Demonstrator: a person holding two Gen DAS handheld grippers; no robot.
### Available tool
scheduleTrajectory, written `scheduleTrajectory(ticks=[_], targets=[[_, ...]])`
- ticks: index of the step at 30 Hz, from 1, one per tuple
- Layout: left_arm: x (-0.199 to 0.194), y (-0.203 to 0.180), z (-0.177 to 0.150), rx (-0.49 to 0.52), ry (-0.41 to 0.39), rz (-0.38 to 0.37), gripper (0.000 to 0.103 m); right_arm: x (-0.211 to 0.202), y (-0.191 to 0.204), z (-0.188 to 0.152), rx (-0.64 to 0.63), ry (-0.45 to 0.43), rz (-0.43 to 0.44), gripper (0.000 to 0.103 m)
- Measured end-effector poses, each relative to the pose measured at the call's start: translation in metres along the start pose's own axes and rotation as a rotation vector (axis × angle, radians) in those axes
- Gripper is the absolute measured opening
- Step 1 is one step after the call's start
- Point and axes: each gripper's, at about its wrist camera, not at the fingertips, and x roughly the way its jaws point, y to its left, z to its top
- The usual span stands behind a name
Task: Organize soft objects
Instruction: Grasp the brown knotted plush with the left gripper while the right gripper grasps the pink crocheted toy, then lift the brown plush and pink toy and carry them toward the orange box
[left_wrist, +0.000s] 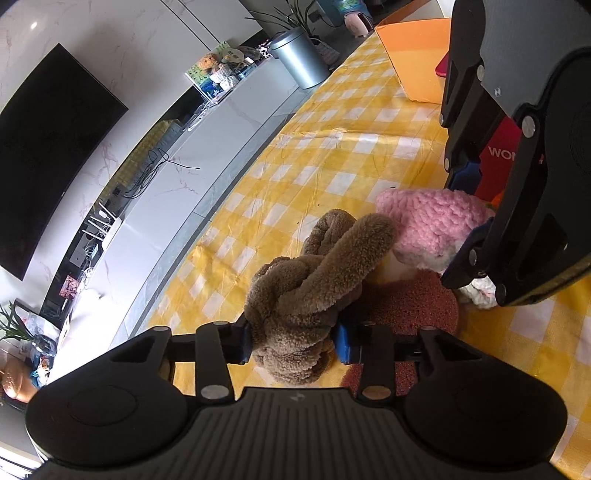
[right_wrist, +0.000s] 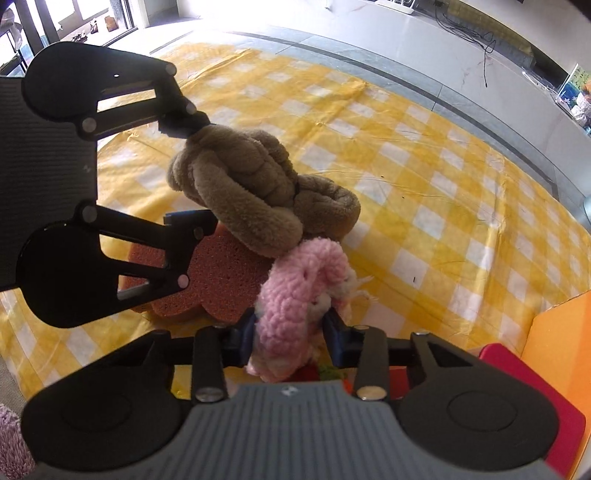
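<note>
You are gripping two soft items at once.
Left gripper (left_wrist: 293, 341) is pinching the brown knotted plush (left_wrist: 314, 280); right gripper (right_wrist: 290, 332) is pinching the pink knitted piece (right_wrist: 295, 295), both on the yellow-checked worktop (right_wrist: 424, 177). Next, lift toward the orange bin (left_wrist: 417, 55).

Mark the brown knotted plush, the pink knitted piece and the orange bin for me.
brown knotted plush (left_wrist: 295, 314), left wrist view, middle of the knot.
pink knitted piece (right_wrist: 291, 314), right wrist view, its pink body between the fingers.
orange bin (left_wrist: 417, 55), left wrist view, its near wall.
</note>
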Motion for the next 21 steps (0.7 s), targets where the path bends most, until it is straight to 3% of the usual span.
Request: scheduleTrajectory(ticks=[2,5,11,21], targets=[[-0.003,-0.001,0.001,-0.008,-0.002,0.02,0.037,-0.002,0.001,-0.002,0.003,-0.009,0.005,0.028],[-0.012,0.0,0.004,-0.032,-0.006,0.046,0.035,-0.007,0.001,-0.003,0.011,-0.024,0.0,0.023],[-0.039,0.007,0.009,-0.096,-0.015,0.13,0.034,-0.036,0.004,-0.006,0.042,-0.092,0.016,0.023],[-0.088,0.004,0.018,-0.221,-0.013,0.199,0.034,-0.084,0.016,-0.024,0.042,-0.156,0.064,0.023]])
